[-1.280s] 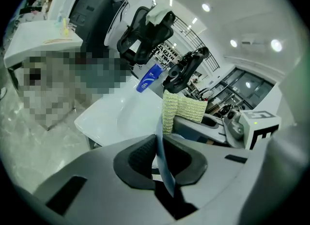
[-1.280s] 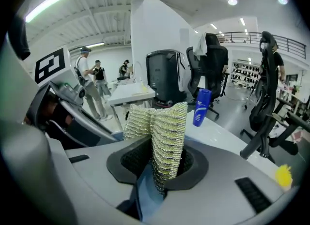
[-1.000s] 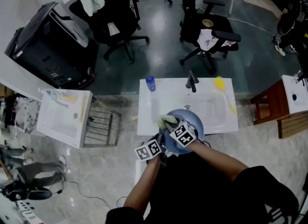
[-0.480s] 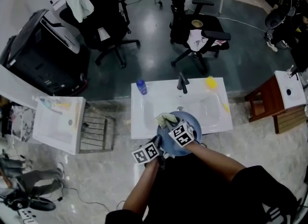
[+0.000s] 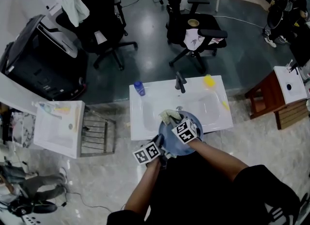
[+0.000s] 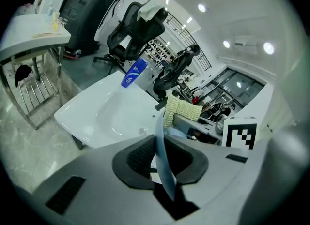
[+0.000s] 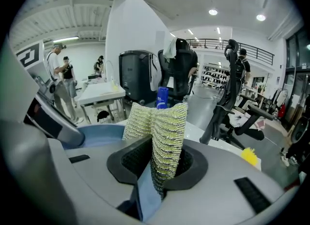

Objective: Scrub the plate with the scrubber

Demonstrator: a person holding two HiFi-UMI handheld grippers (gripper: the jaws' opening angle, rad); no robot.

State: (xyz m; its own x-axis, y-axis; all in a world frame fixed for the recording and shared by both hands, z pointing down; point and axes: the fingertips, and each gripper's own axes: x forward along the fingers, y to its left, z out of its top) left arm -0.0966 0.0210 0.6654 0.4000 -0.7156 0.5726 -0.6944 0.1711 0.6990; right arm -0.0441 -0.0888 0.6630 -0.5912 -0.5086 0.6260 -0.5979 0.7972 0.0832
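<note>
- Your left gripper point(image 6: 162, 158) has the plate's point(image 5: 197, 121) rim between its jaws, which have just been easing apart. It looks pinched, though pad contact is hard to judge.
- Your right gripper point(image 7: 157, 163) is clamped on the scrubber point(image 7: 160, 127), which has shifted along the plate's far edge. Scrubbing looks under way.
- The plate hangs over the front of the white sink point(image 5: 145, 108).
- Beyond it are the tap point(image 5: 179, 81), a blue bottle point(image 5: 139, 88) and office chairs point(image 5: 193, 30).

"Anything here you can actually read?"

"No words or numbers. The square markers point(image 5: 147, 152) on the left gripper point(image 5: 161, 144) and the right gripper point(image 5: 173, 119) are only black-and-white patterns."

"And the blue bottle point(image 5: 139, 88), at ten o'clock on the sink point(image 5: 213, 117)?"

"It has pale print on its side, but too small to make out."
</note>
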